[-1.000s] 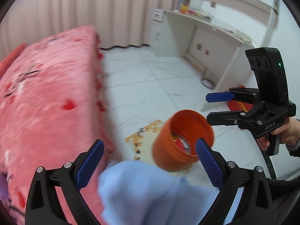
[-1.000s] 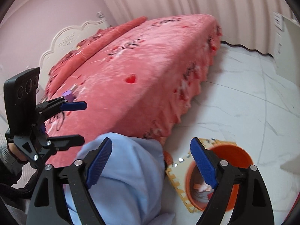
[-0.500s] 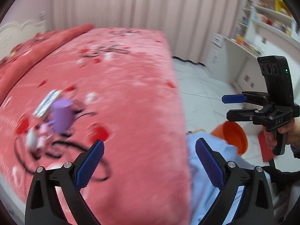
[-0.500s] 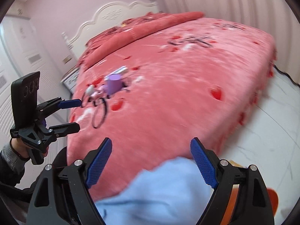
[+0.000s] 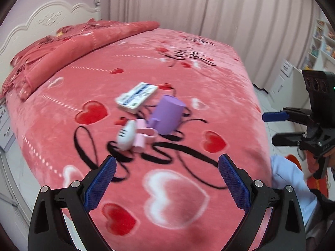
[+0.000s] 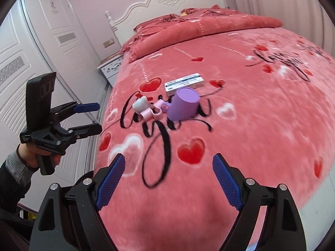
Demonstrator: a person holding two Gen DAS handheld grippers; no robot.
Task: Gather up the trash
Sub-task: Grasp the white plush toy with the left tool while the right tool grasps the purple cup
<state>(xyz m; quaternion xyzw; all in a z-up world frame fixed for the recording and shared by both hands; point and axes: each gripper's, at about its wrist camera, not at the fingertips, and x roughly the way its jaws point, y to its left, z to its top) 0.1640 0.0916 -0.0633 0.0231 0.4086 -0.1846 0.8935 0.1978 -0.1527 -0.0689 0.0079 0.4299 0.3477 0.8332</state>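
Note:
A small pile of trash lies on the pink bed: a purple cup (image 5: 167, 116) (image 6: 184, 104) on its side, a white and blue box (image 5: 137, 97) (image 6: 184, 83) behind it, a white oval piece (image 5: 125, 135) (image 6: 140, 104) and pink plastic pieces (image 5: 144, 135) (image 6: 153, 110). My left gripper (image 5: 166, 185) is open and empty above the bed, short of the pile; it also shows in the right wrist view (image 6: 89, 118). My right gripper (image 6: 168, 183) is open and empty over the bed's near edge; it also shows in the left wrist view (image 5: 278, 128).
The pink heart-print blanket (image 5: 178, 188) covers the bed, with a folded quilt (image 5: 83, 41) and white headboard (image 6: 167, 2) at the far end. A white wardrobe (image 6: 31, 62) and nightstand (image 6: 111, 67) stand at the left. Curtains (image 5: 209, 6) and shelves (image 5: 322, 46) stand beyond.
Both grippers swung away from the orange bin on the floor and up over the bed. The trash pile has come into full view. Both stay open.

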